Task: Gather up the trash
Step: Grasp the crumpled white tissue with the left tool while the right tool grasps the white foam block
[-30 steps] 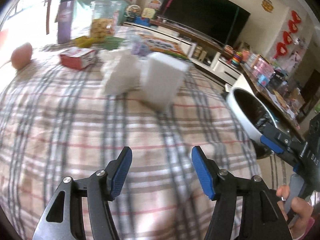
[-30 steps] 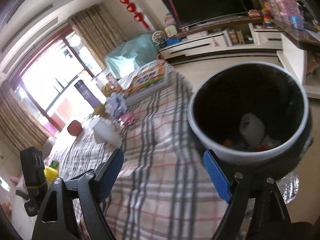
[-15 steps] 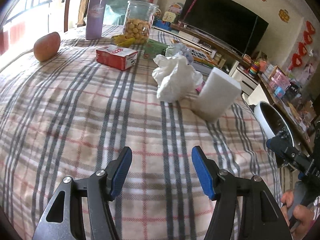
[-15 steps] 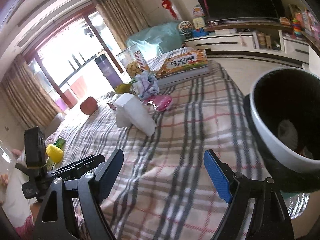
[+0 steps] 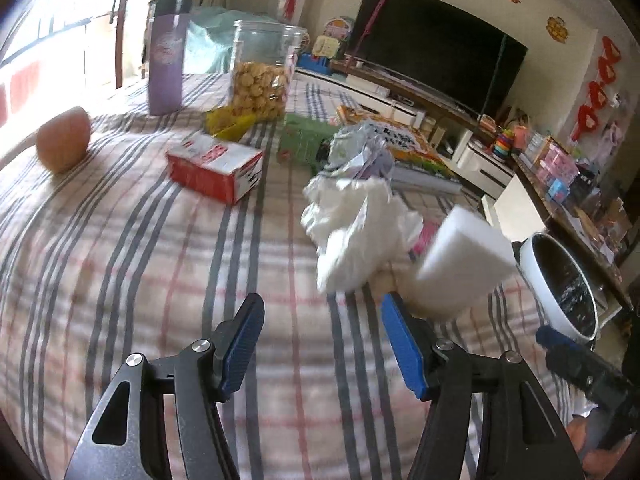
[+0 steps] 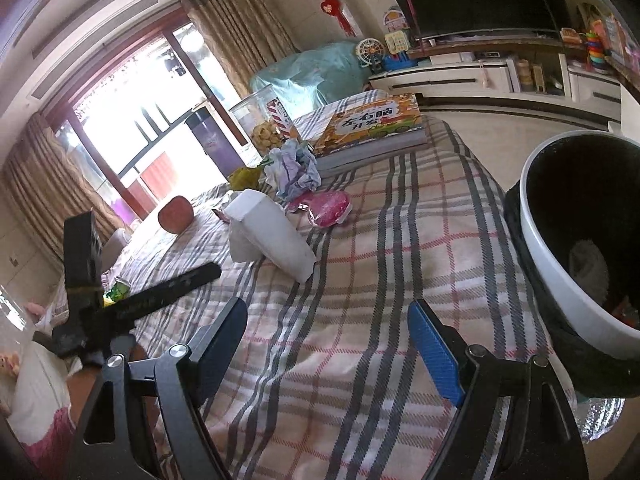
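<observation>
A crumpled white tissue (image 5: 352, 232) lies on the plaid tablecloth, with a white foam block (image 5: 464, 264) leaning beside it on the right. My left gripper (image 5: 322, 344) stands open just short of the tissue, nothing between its fingers. Behind them sit a crumpled bluish paper ball (image 5: 360, 148) and a pink wrapper (image 6: 324, 208). My right gripper (image 6: 332, 344) is open and empty over the cloth, a good way short of the foam block (image 6: 272, 232). The white-rimmed trash bin (image 6: 580, 240) stands off the table edge to its right, with some trash inside.
Farther back on the table are a red carton (image 5: 216, 168), an apple (image 5: 64, 144), a cookie jar (image 5: 260, 76), a purple bottle (image 5: 164, 60), a green packet (image 5: 300, 140) and a picture book (image 6: 372, 124). The table edge (image 6: 500, 200) runs past the bin.
The left gripper has come across the table, and the tissue and foam block now sit close ahead of it. The right view swung from the bin toward the table; the bin now sits at its right edge.
</observation>
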Demonstrator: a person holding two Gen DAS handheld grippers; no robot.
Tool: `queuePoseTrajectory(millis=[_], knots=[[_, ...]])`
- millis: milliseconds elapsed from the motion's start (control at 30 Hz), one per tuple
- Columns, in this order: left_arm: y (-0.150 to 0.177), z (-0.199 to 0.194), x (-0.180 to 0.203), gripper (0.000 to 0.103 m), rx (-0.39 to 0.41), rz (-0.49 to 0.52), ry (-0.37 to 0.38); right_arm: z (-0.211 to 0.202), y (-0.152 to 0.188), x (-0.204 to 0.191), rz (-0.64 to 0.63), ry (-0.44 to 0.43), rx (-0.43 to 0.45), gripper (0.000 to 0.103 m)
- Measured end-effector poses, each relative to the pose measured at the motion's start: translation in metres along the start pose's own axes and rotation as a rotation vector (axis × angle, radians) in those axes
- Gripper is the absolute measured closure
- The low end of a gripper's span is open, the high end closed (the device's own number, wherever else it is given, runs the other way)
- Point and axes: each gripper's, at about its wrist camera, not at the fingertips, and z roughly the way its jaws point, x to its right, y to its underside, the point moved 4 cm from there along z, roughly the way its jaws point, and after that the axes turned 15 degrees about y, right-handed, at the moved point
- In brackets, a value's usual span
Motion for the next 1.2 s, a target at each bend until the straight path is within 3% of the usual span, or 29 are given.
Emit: queuePoseTrajectory(millis=[133,233,300,400,567,867,1100,1133,1200], knots=[[-0.008,0.018,-0.003,0.045,-0.020,0.044,0.018,0.005,-0.004,-0.001,0.002,-0.016,-0.004,0.019],[-0.011,0.032,-0.003,0.063,-0.048,0.075,0.025,0.008,-0.007,-0.002,-0.011,-0.031,-0.005,0.019],[-0.012,0.043,-0.005,0.081,-0.071,0.076,0.038,0.011,-0.009,-0.001,-0.016,-0.037,-0.008,0.019],[-0.011,0.049,-0.004,0.089,-0.077,0.082,0.048,0.015,-0.010,0.001,-0.018,-0.039,-0.012,0.019],[-0.009,0.037,-0.009,0.090,-0.048,0.050,0.045,0.022,-0.013,-0.004,-0.038,-0.040,-0.017,0.019],[0.025,0.001,-0.022,0.090,-0.008,-0.067,0.037,0.045,-0.020,-0.039,-0.154,-0.019,-0.013,0.020],[0.036,-0.012,-0.019,0.090,0.000,-0.087,0.035,0.067,-0.023,-0.058,-0.216,-0.003,-0.031,0.021],[0.037,-0.013,-0.018,0.090,0.000,-0.086,0.036,0.068,-0.024,-0.060,-0.223,0.001,-0.031,0.022],[0.038,-0.015,-0.017,0.090,-0.002,-0.083,0.035,0.071,-0.024,-0.062,-0.229,0.011,-0.036,0.036]])
